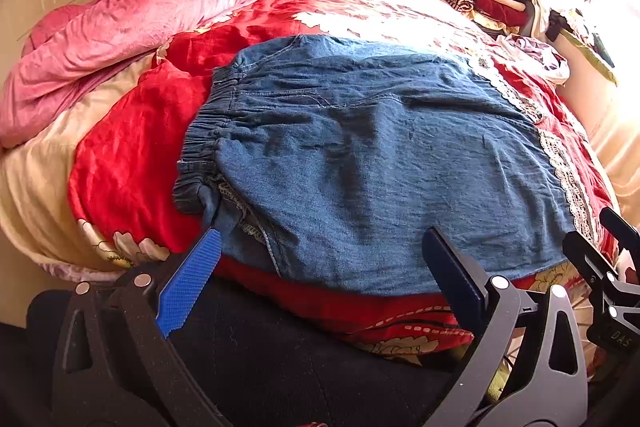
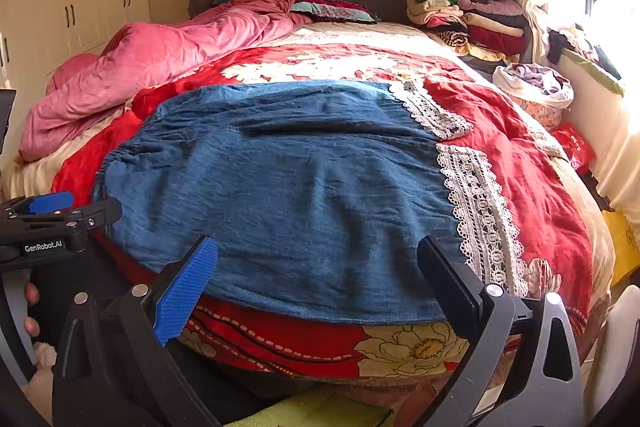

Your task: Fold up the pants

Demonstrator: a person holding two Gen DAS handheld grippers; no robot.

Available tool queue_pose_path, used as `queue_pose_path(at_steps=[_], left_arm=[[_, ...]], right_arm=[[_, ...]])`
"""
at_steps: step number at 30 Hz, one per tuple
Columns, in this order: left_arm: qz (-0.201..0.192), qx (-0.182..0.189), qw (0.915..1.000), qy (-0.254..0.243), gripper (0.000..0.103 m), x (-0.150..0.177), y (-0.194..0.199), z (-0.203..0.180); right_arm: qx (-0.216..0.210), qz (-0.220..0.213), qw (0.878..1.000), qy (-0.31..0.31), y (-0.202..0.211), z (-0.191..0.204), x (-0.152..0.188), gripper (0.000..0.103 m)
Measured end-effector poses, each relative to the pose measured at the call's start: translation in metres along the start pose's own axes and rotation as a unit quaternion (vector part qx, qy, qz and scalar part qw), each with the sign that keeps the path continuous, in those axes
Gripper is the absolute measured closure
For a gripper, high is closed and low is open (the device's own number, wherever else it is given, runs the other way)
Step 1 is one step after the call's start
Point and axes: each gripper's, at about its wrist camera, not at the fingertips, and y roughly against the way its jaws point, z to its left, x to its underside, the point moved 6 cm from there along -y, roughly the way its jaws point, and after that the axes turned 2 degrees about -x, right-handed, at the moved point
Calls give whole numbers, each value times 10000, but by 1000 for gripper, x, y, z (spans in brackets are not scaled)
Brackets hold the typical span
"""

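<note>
Both hand-held grippers, left point(image 1: 320, 263) and right point(image 2: 318, 267), hang spread and empty at the near hem of the denim pants point(image 2: 280, 187), lying flat across the bed point(image 2: 540, 187), seemingly folded leg onto leg; next, I judge, pinch an end and fold lengthwise

— How is the left gripper point(image 1: 320, 263) held?

— It is held level and pointed forward, its jaws spread wide with nothing between them. One blue ribbed pad point(image 1: 190, 281) is seen at near left, the dark finger at near right.

— And the right gripper point(image 2: 318, 275)?

— The same pose is kept: jaws wide apart, nothing gripped. In its view the left gripper is seen at the left edge, with fingertips point(image 2: 31, 294) of the person's hand beneath it.
</note>
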Motion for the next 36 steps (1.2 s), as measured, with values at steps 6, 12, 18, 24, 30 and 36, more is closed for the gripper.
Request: queue_pose_path(at_steps=[6,12,18,24,30,36], left_arm=[[-16,7,10000,-26,8,0,2,-2],[-21,5,10000,-26,8,0,2,-2],[-22,5,10000,-27,8,0,2,-2],[-24,10,10000,-24,8,1,2,-2],[-30,4,10000,-26,8,1,2,-3],[-34,-7,10000,-26,8,2,2,-2]], right_arm=[[-1,5,10000,18,0,1,0,4],[11,7,10000,16,1,2,1,4],[16,6,10000,20,1,1,1,4],[20,19,10000,7,0,0,1,4],[24,24,10000,4,0,0,1,4],[18,37,10000,14,-1,0,2,4]])
